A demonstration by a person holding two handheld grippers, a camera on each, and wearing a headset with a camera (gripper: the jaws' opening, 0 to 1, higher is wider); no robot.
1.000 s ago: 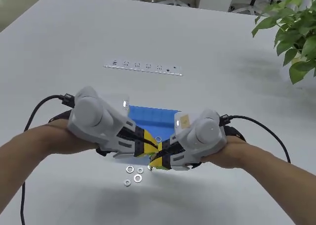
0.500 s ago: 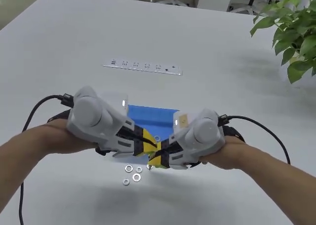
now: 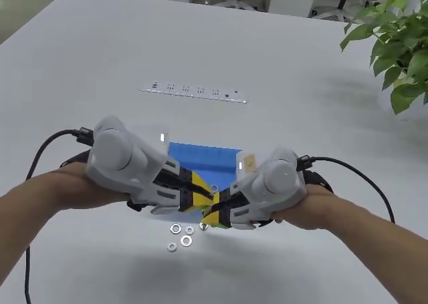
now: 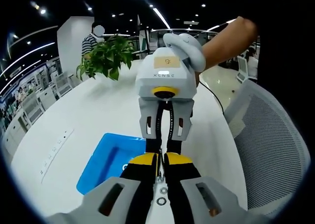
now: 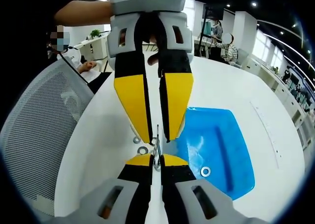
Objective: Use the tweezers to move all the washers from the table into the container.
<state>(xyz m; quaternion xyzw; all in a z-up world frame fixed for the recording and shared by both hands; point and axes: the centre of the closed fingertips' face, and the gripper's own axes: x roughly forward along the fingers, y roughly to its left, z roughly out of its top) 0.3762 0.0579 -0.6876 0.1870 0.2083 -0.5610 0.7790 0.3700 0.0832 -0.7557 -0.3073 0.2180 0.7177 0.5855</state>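
Steel washers [image 3: 180,236] lay on the table [image 3: 100,63] by the near edge of the blue container [image 3: 207,156], one inside it, while the left gripper [image 4: 160,167] and right gripper [image 5: 156,161] stood tip to tip, both clamped narrow on the tweezers [image 5: 157,134].

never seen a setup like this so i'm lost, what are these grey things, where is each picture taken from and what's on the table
There is no robot here: a person holds a two-jaw gripper in each hand. The wide picture comes from a headset camera looking down at the white table. The two round pictures come from a camera riding on each gripper, looking along its yellow-tipped jaws. The left gripper and right gripper face each other, both closed on a thin metal strip, apparently the tweezers. Below them lie a few loose washers beside a blue container, which already holds one washer. Farther off are a power strip and a leafy plant.
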